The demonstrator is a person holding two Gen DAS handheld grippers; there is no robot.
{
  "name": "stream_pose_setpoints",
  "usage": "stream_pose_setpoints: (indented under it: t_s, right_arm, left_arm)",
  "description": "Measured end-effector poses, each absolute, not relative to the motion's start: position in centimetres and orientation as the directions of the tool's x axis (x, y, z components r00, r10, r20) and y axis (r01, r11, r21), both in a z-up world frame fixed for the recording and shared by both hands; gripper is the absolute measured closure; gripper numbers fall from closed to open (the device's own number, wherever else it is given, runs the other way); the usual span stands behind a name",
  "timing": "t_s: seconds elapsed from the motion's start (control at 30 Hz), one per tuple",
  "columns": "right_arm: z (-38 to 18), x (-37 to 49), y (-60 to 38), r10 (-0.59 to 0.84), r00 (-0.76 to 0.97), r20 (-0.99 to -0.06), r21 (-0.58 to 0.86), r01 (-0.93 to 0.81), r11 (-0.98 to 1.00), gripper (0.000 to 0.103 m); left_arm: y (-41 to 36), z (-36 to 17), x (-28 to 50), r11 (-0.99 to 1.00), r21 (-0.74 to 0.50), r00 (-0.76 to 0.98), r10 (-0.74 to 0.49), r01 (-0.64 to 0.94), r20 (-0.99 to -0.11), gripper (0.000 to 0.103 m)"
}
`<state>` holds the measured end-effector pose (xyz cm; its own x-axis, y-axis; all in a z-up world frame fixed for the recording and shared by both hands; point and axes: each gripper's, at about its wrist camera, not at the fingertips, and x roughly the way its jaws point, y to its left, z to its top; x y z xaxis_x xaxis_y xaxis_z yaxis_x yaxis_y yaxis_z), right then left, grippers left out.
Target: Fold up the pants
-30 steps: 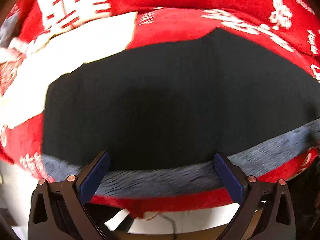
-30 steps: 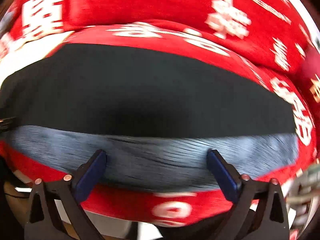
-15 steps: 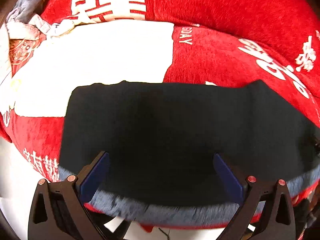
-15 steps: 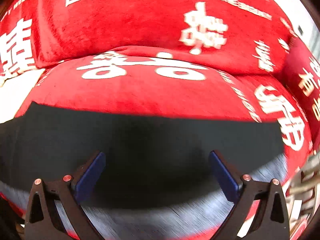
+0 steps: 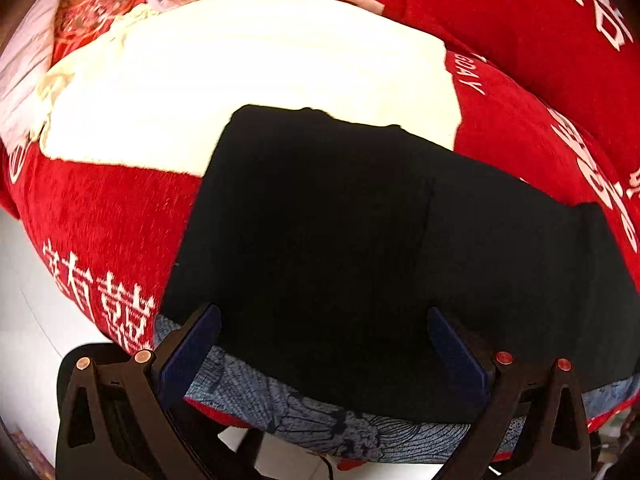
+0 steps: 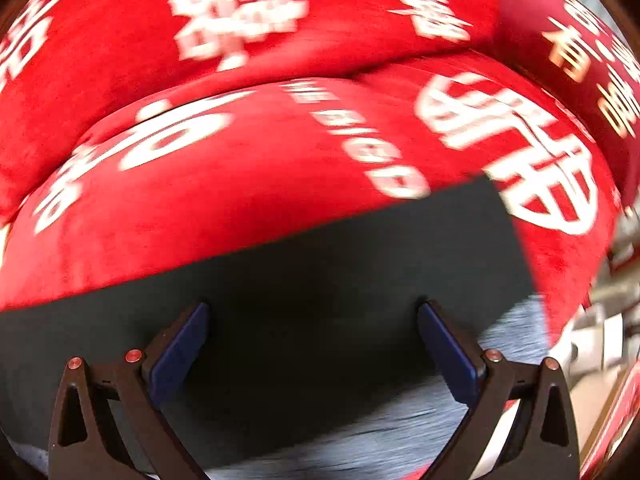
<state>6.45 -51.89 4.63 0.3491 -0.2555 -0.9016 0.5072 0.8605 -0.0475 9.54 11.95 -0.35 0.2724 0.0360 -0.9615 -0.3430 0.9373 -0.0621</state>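
Your left gripper [image 5: 322, 340] and right gripper [image 6: 312, 336] both have their jaws spread wide, holding nothing. The black pants [image 5: 380, 248] lie flat across the lower centre of each frame on the red blanket [image 6: 224, 200], over a blue-grey patterned cloth [image 5: 320, 416].

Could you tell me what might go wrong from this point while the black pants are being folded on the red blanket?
1. Both the left gripper and right gripper are open and hold nothing; closing low could pinch the grey patterned cloth under the black pants too.
2. The red blanket looks soft and rounded, so the folded pants could slide.
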Motion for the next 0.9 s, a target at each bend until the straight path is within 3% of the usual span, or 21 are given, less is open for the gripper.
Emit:
stream_pose_setpoints:
  t_s: [0.13,0.27,0.37,0.47,0.57,0.77,0.9]
  right_arm:
    - [6.0,4.6,-49.0,-0.29,0.351,-0.89,-0.095,0.479,0.873,0.0]
    - [7.6,2.8,-39.8,-0.14,0.472,-0.871,-0.017,0.254,0.967,0.001]
    - [7.3,1.8,-32.0,-0.081,0.5,-0.862,-0.061,0.055,0.997,0.0]
    - [5.5,1.4,-27.8,-0.078,0.48,-0.874,-0.116,-0.05,0.992,0.001]
    - [3.8,1.1,-29.1,-0.074,0.434,-0.898,-0.095,-0.026,0.995,0.0]
    - [3.5,0.0,-37.4,-0.077,0.409,-0.909,-0.029,0.123,0.992,0.0]
    - [3.4,-0.6,-41.4,-0.099,0.396,-0.913,-0.02,0.198,0.98,0.0]
  left_arm:
    - [10.3,0.9,7.7,0.942,-0.031,0.278,0.067,-0.335,-0.958,0.0]
    - [4.1,1.6,6.2,0.987,-0.023,0.299,0.026,-0.159,-0.954,0.0]
    - [0.1,1.7,5.4,0.999,0.012,0.319,0.022,-0.033,-0.947,0.0]
    - [-0.3,0.6,5.0,0.999,0.029,0.294,0.036,-0.029,-0.955,0.0]
    - [2.4,0.1,4.8,0.993,-0.063,0.266,-0.034,-0.1,-0.963,0.0]
    - [8.3,-0.2,1.5,0.96,-0.13,0.264,-0.062,-0.248,-0.962,0.0]
    - [11.6,-1.2,-0.4,0.937,-0.102,0.23,-0.024,-0.335,-0.973,0.0]
